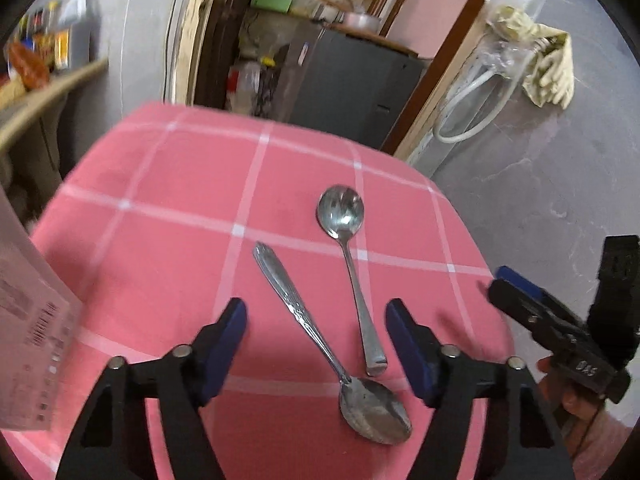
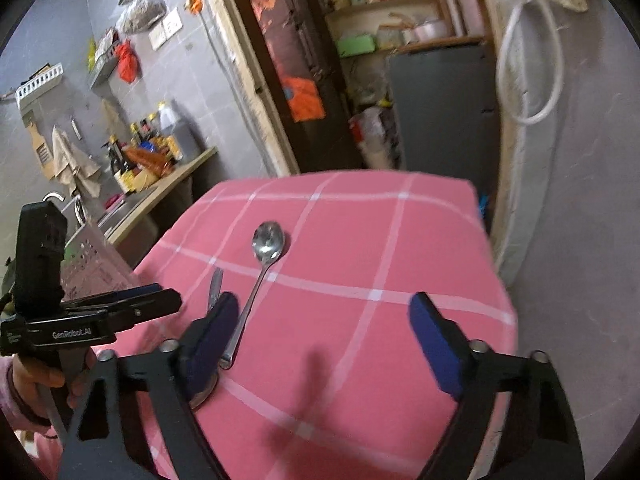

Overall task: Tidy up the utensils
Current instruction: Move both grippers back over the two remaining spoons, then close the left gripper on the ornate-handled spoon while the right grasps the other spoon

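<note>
The left gripper (image 1: 316,344) is held spread above two spoons (image 1: 304,320); the right gripper (image 2: 324,336) is spread, empty; the approach step is judged; next, closing on one handle is required.

Pink checked tablecloth (image 1: 168,216), grey fridge (image 1: 352,92) (behind), hanging rag (image 1: 548,68).

You have two steel spoons lying flat on the pink checked tablecloth (image 1: 168,208). The plain round-bowled spoon (image 1: 348,256) lies bowl up towards the cloth's far edge, its handle running back towards you. Just beside it, on its left, the patterned-handled spoon (image 1: 320,344) lies the other way round, its oval bowl nearest you and its handle angled away. The two lie close together without touching.
</note>
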`<state>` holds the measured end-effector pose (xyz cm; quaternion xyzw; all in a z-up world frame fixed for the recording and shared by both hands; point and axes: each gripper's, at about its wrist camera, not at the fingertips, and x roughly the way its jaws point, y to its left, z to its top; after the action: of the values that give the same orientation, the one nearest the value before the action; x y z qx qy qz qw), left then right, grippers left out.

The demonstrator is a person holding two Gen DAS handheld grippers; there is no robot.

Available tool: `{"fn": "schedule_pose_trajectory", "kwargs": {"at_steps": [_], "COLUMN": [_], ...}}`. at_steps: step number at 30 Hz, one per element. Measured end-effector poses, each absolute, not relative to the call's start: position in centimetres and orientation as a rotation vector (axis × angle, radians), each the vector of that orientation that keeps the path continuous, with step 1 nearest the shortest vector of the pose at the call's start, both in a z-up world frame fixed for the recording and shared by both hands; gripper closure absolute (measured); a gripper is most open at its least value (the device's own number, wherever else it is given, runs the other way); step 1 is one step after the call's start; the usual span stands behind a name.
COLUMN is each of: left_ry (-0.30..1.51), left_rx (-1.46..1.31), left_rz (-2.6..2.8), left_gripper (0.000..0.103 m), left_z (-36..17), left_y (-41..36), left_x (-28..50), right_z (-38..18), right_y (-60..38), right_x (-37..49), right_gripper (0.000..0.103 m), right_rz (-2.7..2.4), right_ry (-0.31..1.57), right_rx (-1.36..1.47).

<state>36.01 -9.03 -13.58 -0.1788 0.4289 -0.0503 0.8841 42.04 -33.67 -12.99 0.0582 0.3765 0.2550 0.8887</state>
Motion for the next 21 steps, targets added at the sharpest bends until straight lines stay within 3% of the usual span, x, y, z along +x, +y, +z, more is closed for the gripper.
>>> {"fn": "schedule_pose_trajectory", "kwargs": {"at_steps": [6,12,15,21], "left_ry": [0.975,0.972,0.986,0.997], "left_rx": [-0.478,-0.435,-0.406,-0.368], "left_rz": [-0.117,-0.101,-0.099,-0.069], "left_gripper": [0.06,0.064,0.067,0.087], "left_z": [-16.0,-16.1,-15.8,-15.7], "left_y": [-8.9,-9.3,-9.4,-9.1], "left_x": [37.3,38.2,38.8,39.6], "right_z": [-15.1,-16.2,-16.6,-17.0], "right_y": [-31.5,-29.1,-27.9,-25.7], "right_x": [44.1,46.6,47.7,50.3], "right_gripper": [0.046,0.059,0.061,0.063], "right_rz": [0.61,0.682,0.705,0.746], "right_ry": [0.865,0.922,0.945,0.986], "right_rx": [0.122,0.109,0.085,0.08]}}
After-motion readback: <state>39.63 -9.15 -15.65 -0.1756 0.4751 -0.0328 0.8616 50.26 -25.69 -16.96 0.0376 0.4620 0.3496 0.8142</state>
